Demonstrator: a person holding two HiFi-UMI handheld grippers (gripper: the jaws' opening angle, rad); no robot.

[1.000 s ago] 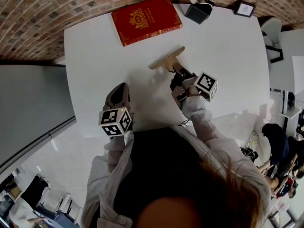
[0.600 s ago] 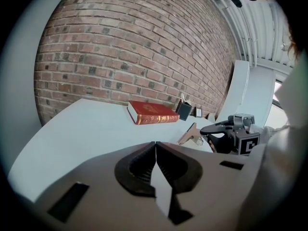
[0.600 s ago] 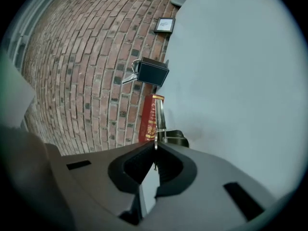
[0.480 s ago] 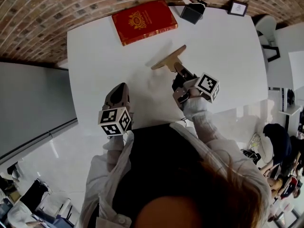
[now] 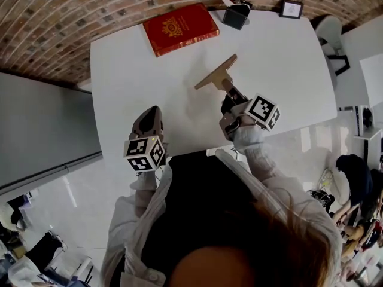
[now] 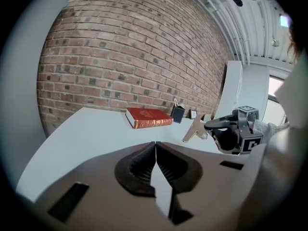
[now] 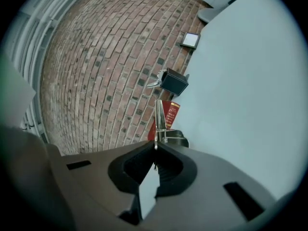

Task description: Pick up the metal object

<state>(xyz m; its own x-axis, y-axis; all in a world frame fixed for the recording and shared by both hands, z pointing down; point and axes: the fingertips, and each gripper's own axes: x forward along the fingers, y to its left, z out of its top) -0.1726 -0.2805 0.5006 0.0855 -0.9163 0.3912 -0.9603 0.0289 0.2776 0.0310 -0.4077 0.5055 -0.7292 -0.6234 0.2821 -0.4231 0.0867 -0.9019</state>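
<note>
Far back on the white table (image 5: 119,88), close to the brick wall (image 5: 60,17): a red book (image 5: 179,27), a small black box (image 5: 234,18) and a little picture frame (image 5: 291,8). All three well apart from both grippers, none of them in the way.

Right gripper (image 5: 230,92) out over the middle of the table, fingers pressed shut on the metal object (image 5: 216,76). Pinched by its thin stem, wide flat bar sticking out past the fingertips and pointing toward the red book. From the right gripper view, just a thin bright edge, standing right between the two pads and rising from the tips.

Left gripper (image 5: 153,109) lower down and to the left, near the front edge of the table, well apart from the metal object. Fingers shut tight, nothing between them.
</note>
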